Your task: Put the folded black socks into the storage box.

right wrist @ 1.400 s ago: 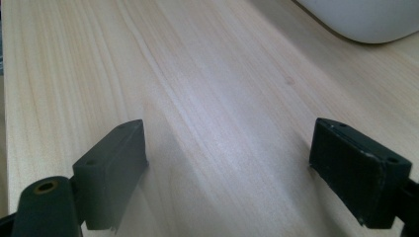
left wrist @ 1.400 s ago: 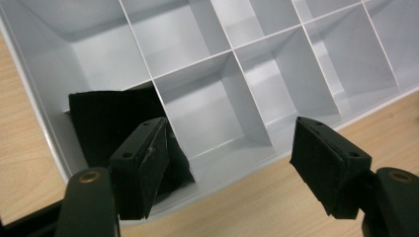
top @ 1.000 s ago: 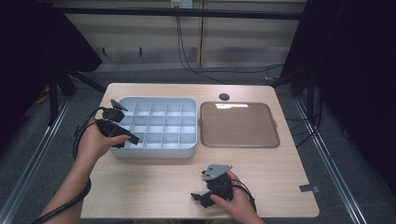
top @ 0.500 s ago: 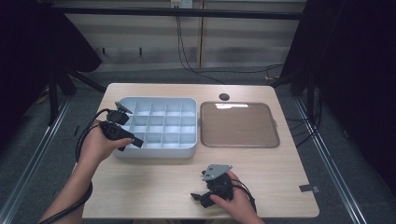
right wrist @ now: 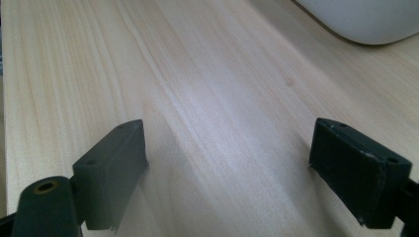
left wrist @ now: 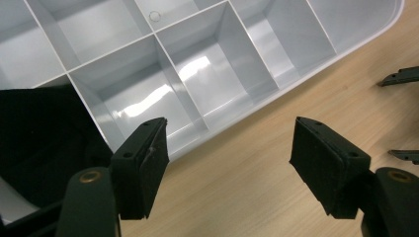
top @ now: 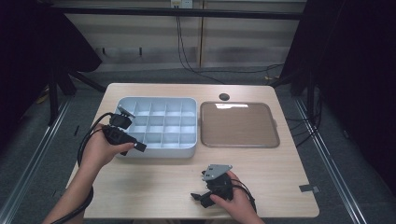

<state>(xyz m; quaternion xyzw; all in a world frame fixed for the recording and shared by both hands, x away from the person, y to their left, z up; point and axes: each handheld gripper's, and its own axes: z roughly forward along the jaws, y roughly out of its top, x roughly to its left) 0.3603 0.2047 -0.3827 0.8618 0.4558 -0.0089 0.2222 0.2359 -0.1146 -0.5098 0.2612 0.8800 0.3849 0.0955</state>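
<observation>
A pale blue box (top: 156, 147) with several empty compartments lies on the left half of the wooden table (top: 154, 186). My left gripper (top: 135, 142) is held at the box's near left corner, jaws wide open and empty. In the left gripper view its pads (left wrist: 143, 163) straddle the box's front rim (left wrist: 237, 113) and bare wood. My right gripper (top: 198, 196) rests low near the table's front edge, pointing left. It is open too, with plain table (right wrist: 222, 123) between its pads (right wrist: 116, 168) and the box's rounded corner (right wrist: 365, 17) far ahead.
A shallow brown tray (top: 239, 125) lies to the right of the box, nothing in it. A small black round disc (top: 224, 96) sits behind the tray. The right gripper's black jaw tips (left wrist: 400, 76) show at the edge of the left gripper view. Dark floor surrounds the table.
My left gripper has shifted a little to the right and nearer, over the box's front left corner. The right gripper has stayed put.
</observation>
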